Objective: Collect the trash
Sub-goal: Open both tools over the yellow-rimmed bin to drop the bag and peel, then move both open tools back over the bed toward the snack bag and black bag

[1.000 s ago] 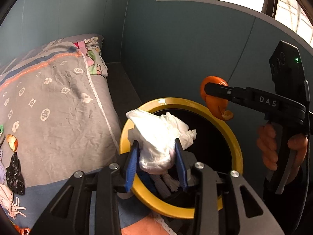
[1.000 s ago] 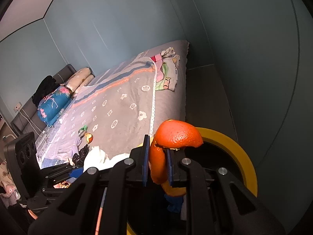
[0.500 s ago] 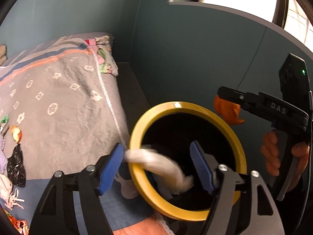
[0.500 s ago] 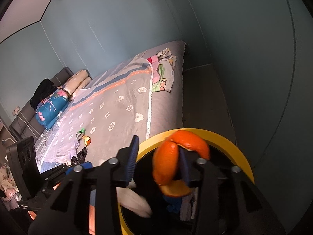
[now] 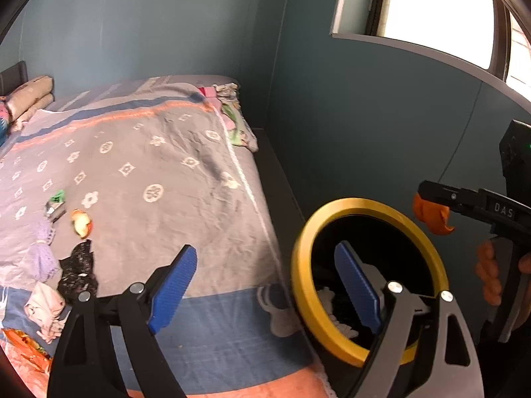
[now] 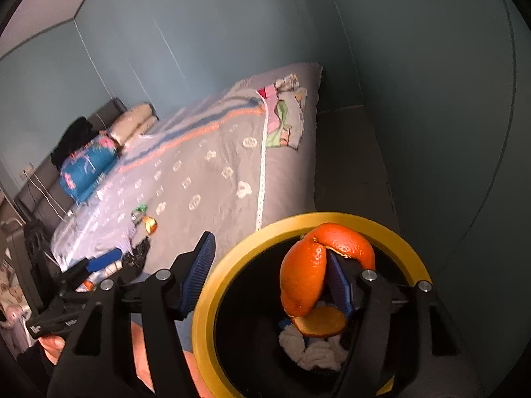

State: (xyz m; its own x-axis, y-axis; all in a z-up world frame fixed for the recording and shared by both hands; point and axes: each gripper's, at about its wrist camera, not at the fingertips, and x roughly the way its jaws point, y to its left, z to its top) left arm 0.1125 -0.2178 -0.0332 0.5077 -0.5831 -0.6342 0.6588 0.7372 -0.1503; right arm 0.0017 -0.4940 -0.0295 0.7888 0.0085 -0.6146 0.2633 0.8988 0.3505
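Note:
A black bin with a yellow rim [image 5: 303, 285] [image 6: 212, 278] stands beside the bed. White crumpled tissue [image 6: 315, 351] [image 5: 335, 323] lies inside it. My left gripper [image 5: 265, 285] is open and empty, over the bed edge and the bin's left rim. My right gripper [image 6: 268, 272] is open above the bin; an orange peel [image 6: 308, 275] clings to its right finger over the bin mouth. The peel also shows in the left wrist view [image 5: 431, 215].
On the grey patterned bedspread [image 5: 149, 172] lie more scraps: an orange peel piece [image 5: 81, 225], a green wrapper [image 5: 56, 200], a black wrapper [image 5: 78, 272] and white paper [image 5: 43, 305]. Pillows [image 6: 109, 152] sit at the bed's head. A blue-grey wall is behind the bin.
My left gripper opened and dropped the white tissue into the bin, then swung left toward the bed. My right gripper opened over the bin; the peel still hangs on its right finger.

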